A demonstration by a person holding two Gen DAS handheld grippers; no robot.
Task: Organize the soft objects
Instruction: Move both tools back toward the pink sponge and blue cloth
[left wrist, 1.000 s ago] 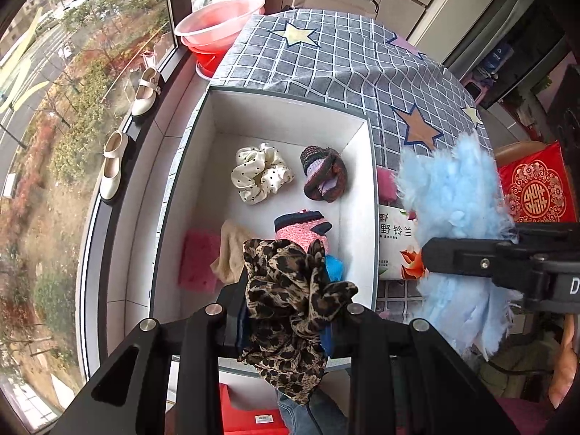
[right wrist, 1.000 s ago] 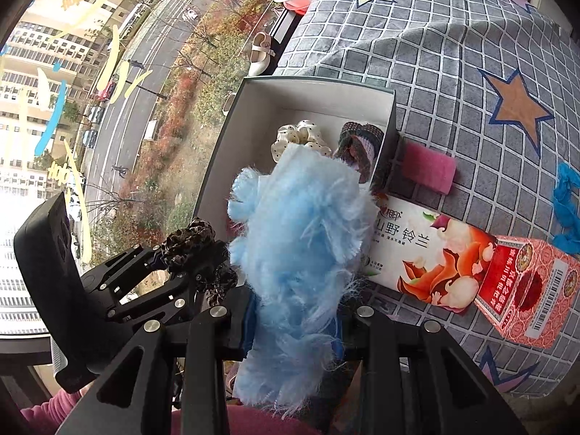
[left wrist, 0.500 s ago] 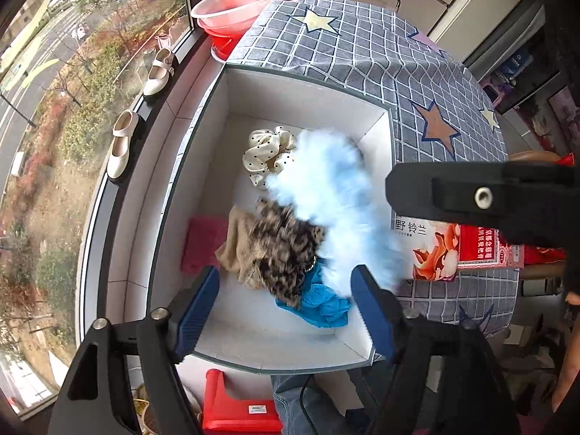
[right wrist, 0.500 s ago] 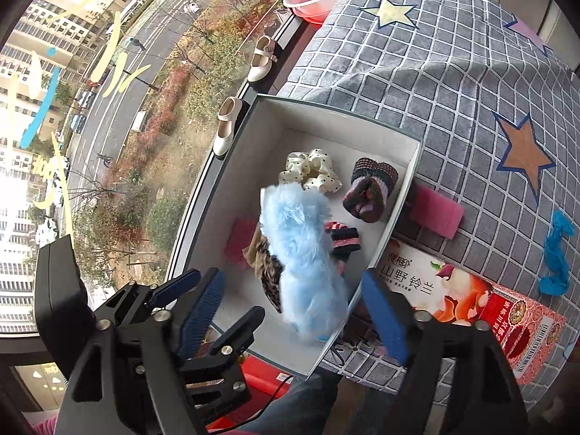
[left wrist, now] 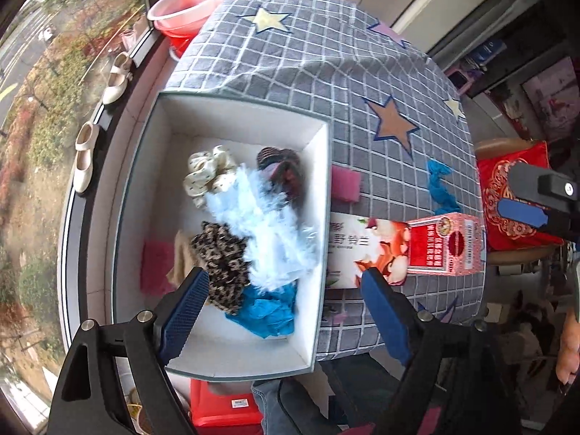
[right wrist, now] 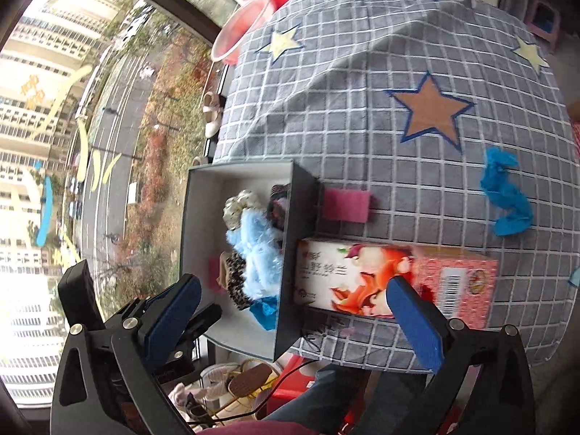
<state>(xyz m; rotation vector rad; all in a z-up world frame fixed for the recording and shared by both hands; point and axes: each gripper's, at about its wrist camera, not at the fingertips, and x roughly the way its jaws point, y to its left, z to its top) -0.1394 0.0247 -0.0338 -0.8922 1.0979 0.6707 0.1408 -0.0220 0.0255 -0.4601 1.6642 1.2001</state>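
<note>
A white box (left wrist: 322, 181) at the table's left edge holds several soft items. A fluffy light-blue piece (left wrist: 268, 232) lies across a leopard-print scrunchie (left wrist: 221, 257), beside a cream dotted scrunchie (left wrist: 206, 177), a dark striped one (left wrist: 282, 170) and a blue cloth (left wrist: 268, 311). My left gripper (left wrist: 282, 282) hovers above the box's near end, its jaws opening with nothing between the pads. My right gripper (right wrist: 293, 284) is also opening and empty, above the box's near right corner (right wrist: 286, 326). A pink sponge (right wrist: 346, 204) and a crumpled blue piece (right wrist: 505, 199) lie on the checked cloth.
A long printed carton (right wrist: 380, 279) lies against the box's right wall. A pink basin (left wrist: 195, 0) stands beyond the table. White shoes (left wrist: 85, 156) rest on the window ledge to the left. A red bag (left wrist: 507, 181) is at the right, a red stool (left wrist: 224, 406) below.
Both grippers opened and let go: the leopard scrunchie and the light-blue fluffy piece dropped into the box. Both grippers drew back, the right one swinging off to the right.
</note>
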